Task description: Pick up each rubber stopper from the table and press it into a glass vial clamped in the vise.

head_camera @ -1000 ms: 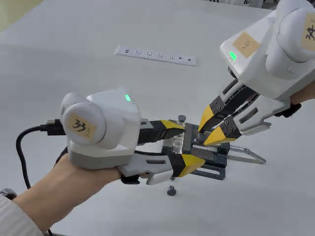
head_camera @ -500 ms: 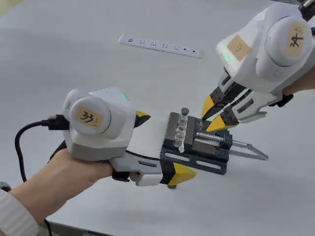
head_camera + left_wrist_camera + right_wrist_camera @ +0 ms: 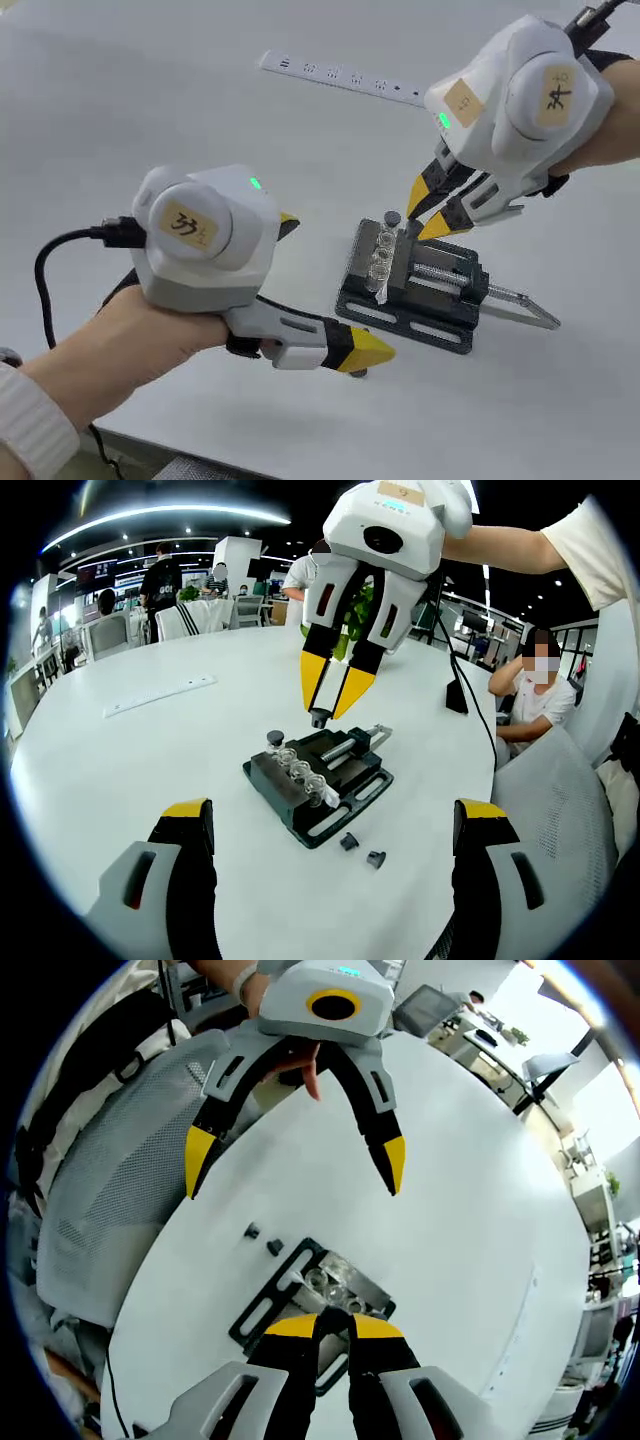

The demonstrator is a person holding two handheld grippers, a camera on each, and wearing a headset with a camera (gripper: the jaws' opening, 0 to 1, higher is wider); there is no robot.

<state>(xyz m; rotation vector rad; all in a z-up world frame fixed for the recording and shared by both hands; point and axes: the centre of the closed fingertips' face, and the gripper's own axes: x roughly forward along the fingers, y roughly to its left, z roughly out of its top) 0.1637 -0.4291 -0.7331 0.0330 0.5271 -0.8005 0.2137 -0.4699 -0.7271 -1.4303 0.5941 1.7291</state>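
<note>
Matt dark metal vise [image 3: 402, 312], clear glossy glass vials [image 3: 381, 257].

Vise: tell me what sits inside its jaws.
A row of clear glass vials stands clamped in the vise; the end one carries a dark stopper. Their lower parts are hidden by the jaws.

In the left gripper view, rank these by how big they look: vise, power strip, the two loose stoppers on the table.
1. Vise
2. Power strip, though it lies farther off
3. Loose stoppers, the two look alike
</note>
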